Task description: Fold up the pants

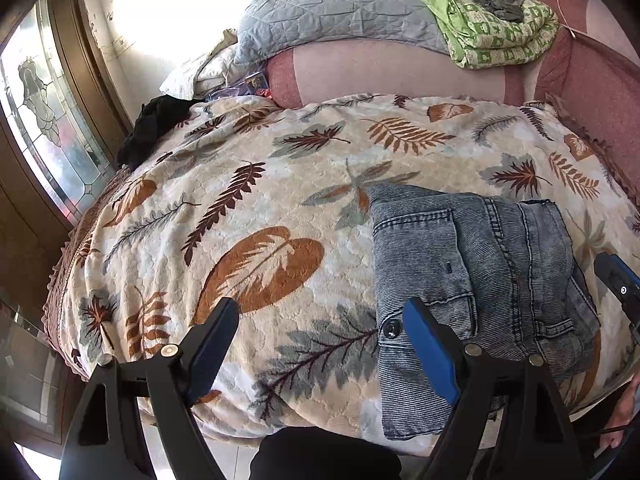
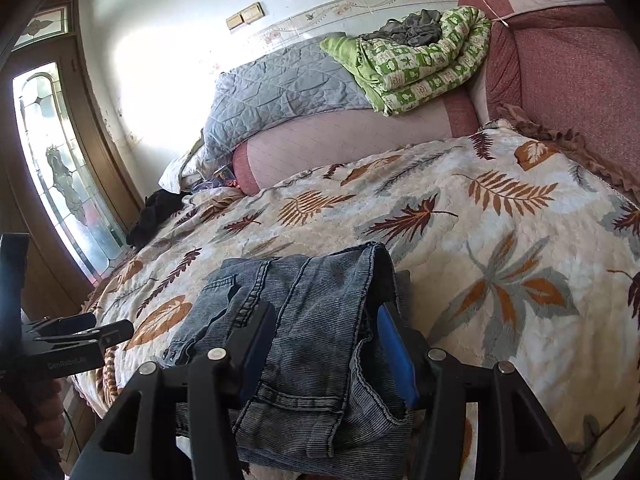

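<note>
Grey-blue denim pants lie folded in a compact bundle on the leaf-patterned blanket near the bed's front edge. My left gripper is open and empty, hovering just left of the pants, its right finger over the waistband button. In the right wrist view the pants lie between the fingers of my right gripper, which is open around the bundle's near end without pinching it. The right gripper's tip shows at the far right of the left wrist view, and the left gripper at the far left of the right wrist view.
A pink bolster, a grey quilted pillow and a green folded quilt sit at the head of the bed. A black garment lies at the far left edge. A glass-panelled door is left of the bed.
</note>
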